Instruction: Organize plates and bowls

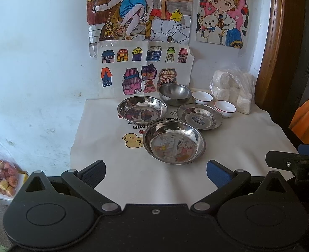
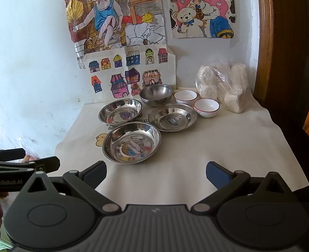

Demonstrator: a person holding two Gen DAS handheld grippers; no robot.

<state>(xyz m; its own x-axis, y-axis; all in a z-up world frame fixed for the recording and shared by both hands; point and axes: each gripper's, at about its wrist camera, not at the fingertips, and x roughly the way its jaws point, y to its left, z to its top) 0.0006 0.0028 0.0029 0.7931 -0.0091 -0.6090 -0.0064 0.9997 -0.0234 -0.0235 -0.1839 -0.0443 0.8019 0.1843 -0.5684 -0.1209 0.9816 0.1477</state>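
Observation:
Three shallow steel plates lie on a white cloth: a near one [image 1: 174, 142] [image 2: 131, 143], a far left one [image 1: 142, 109] [image 2: 120, 111] and a right one [image 1: 199, 116] [image 2: 172, 116]. A deep steel bowl [image 1: 175, 94] [image 2: 155, 95] stands behind them. Two small white bowls stand to its right, one further back [image 1: 202, 97] [image 2: 185, 97] and one nearer [image 1: 225, 108] [image 2: 206, 107]. My left gripper [image 1: 156, 173] is open and empty, short of the near plate. My right gripper [image 2: 156, 173] is open and empty, likewise short of the near plate.
A clear bag of white pieces [image 1: 234, 90] [image 2: 225, 84] stands at the back right against the wall. Drawings [image 1: 146, 69] hang on the wall behind the dishes. A bag of coloured snacks [image 1: 4, 180] lies on the floor to the left. A wooden frame [image 1: 274, 37] rises at right.

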